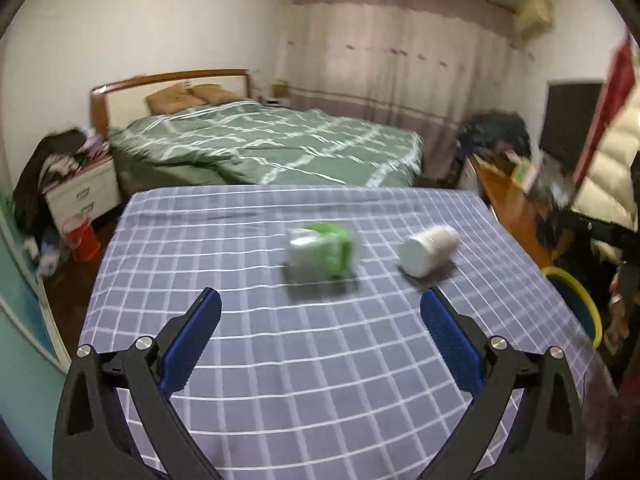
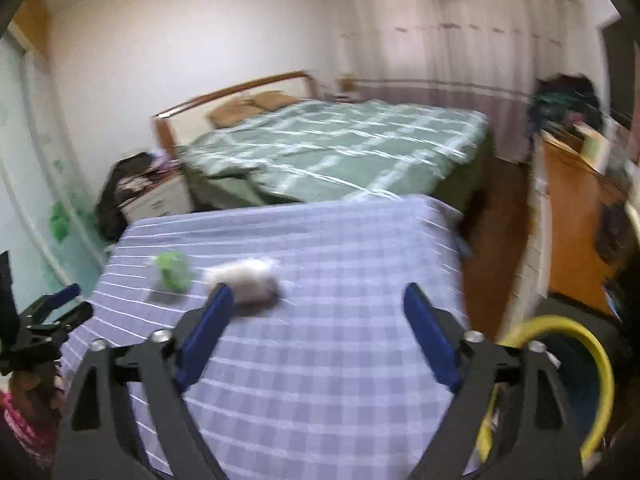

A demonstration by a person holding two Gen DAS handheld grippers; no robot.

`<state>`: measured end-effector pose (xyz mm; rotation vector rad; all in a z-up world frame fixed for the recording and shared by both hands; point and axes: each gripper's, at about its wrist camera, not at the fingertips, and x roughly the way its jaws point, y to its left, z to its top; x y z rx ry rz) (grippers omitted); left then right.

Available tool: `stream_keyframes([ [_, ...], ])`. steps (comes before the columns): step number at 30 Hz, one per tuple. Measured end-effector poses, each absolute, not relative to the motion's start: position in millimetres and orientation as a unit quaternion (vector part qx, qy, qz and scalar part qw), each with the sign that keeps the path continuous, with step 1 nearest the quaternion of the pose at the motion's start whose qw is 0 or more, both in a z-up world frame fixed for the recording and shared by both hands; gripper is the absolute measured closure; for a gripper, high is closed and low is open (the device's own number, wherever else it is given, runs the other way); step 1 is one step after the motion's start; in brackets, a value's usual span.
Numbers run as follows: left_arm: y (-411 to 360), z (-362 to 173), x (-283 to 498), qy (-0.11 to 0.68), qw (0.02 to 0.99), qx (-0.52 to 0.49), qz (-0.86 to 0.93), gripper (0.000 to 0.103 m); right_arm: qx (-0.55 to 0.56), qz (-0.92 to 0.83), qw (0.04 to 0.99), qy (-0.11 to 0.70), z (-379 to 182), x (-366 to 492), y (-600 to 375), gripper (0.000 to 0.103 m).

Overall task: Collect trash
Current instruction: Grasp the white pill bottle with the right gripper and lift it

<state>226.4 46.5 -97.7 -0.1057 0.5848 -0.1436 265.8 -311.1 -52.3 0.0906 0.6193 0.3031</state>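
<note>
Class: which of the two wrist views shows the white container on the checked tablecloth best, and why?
The left wrist view: the white container lies on its side, unobstructed, with its outline readable. In the right wrist view it is a blurred white smear, partly hidden behind one of the right gripper fingers.

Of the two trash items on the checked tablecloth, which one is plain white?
The white cup, tipped on its side, toward the yellow-rimmed bin. The other, the green-and-white carton, carries green print.
</note>
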Motion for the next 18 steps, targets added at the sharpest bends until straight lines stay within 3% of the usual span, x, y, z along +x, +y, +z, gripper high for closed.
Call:
stream_keyframes([
  [9,57.9,-115.2,227.7,0.314,0.943,-0.082,-0.078,0.005,-0.039,0.224,0.907,0.353,-86.9,334.3,-214.0,0.008],
  [18,35.1,-111.6,224.3,0.308,0.946,-0.054,-0.082,0.005,-0.057,0.225,0.896,0.379,-120.6,357.2,-197.4,0.007],
])
